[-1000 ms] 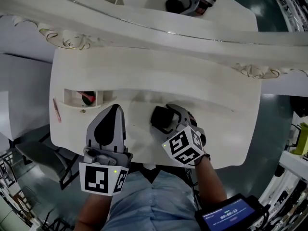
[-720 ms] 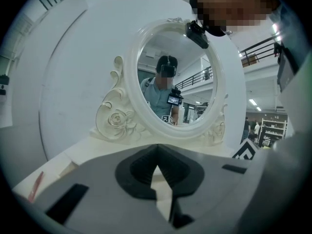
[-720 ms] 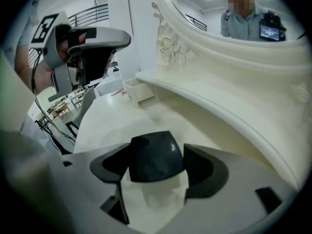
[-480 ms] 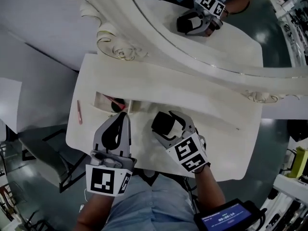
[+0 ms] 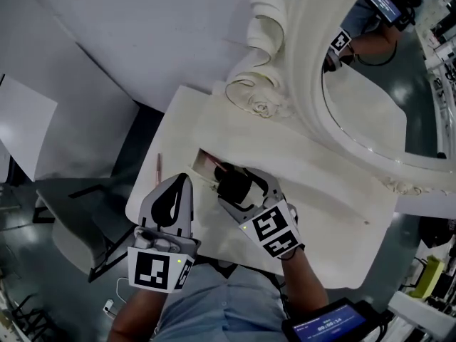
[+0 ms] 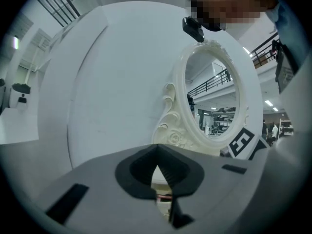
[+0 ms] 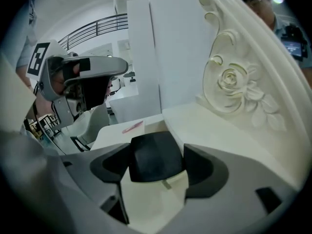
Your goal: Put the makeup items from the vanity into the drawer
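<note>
Two grippers, one vanity [image 5: 324, 191], one open drawer [image 5: 206, 161], one pink pencil [image 5: 158, 168], one black-lidded item [image 5: 234, 185], one oval mirror [image 5: 377, 112], one grey chair [image 5: 68, 237].

From the left: chair far left of the drawer, off the vanity. Pink pencil flat on the vanity top, just left of the drawer. Left gripper [image 5: 184, 182] at the drawer's lower left, fingers pressed together at the tips, nothing between them. Inside the drawer something reddish and dark, too small to tell apart. Right gripper [image 5: 241, 189] at the drawer's lower right, fingers clamped on the black-lidded item. That item at the drawer's front edge, over or against it, cannot tell which. Mirror well up and right of the drawer.

Against a second ago: view swung round, vanity now slanting across the picture. Black-lidded item then well right of the drawer, now at its edge. Left gripper then just right of the drawer, now on its other side. Same grip on the right, same closed fingers on the left. Pencil unmoved beside the drawer.

Around: white panel [image 5: 25, 130] far left of the drawer, carved rose [image 5: 260, 107] above it at the mirror's foot, screen device [image 5: 331, 324] far below and right. Right gripper and its load covering the drawer's right end from above.
</note>
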Demonstrator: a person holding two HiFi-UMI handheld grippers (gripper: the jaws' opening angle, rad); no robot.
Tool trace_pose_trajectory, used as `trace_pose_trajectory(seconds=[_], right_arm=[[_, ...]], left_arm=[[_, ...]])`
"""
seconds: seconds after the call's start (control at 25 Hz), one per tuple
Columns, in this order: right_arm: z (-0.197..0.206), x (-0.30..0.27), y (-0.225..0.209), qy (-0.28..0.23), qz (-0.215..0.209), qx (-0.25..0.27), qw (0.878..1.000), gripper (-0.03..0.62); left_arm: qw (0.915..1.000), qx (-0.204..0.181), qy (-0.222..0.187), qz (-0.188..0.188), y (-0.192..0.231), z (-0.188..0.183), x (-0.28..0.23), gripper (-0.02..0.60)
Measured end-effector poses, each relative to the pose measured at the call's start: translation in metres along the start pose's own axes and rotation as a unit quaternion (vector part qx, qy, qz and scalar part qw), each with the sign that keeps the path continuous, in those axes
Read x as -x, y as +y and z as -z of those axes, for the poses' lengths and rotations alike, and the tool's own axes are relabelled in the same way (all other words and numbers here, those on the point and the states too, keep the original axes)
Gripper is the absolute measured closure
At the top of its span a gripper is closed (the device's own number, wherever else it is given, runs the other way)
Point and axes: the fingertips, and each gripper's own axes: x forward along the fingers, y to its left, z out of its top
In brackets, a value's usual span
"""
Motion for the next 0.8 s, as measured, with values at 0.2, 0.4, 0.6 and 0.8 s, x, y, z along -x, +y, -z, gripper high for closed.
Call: trace_pose_trajectory(seconds=[0.2,0.4,0.6,0.8], right_arm=[[-0.004,-0.022,0.006,0.021,-0.016,0.0,1.0,0.247],[-0.011,-0.031,0.012,0.015,-0.02,-0.014,1.0,0.247],[-0.023,-0.031,0.009,-0.011,0.006,-0.01,1.0,0.247],[-0.028,-0.028,0.002,-0.024,0.038,-0.004,0.999,0.247]], left_arm=[[0.9997,0.02,0.006,-0.01,0.024,0.01,-0.003,0.583],[0.9991,0.035,0.01,-0.02,0.042,0.016,-0.005,0.583],[0.9988,0.041,0.011,-0.022,0.051,0.017,-0.008,0.583],[0.9988,0.044,0.011,-0.018,0.052,0.018,-0.009,0.583]])
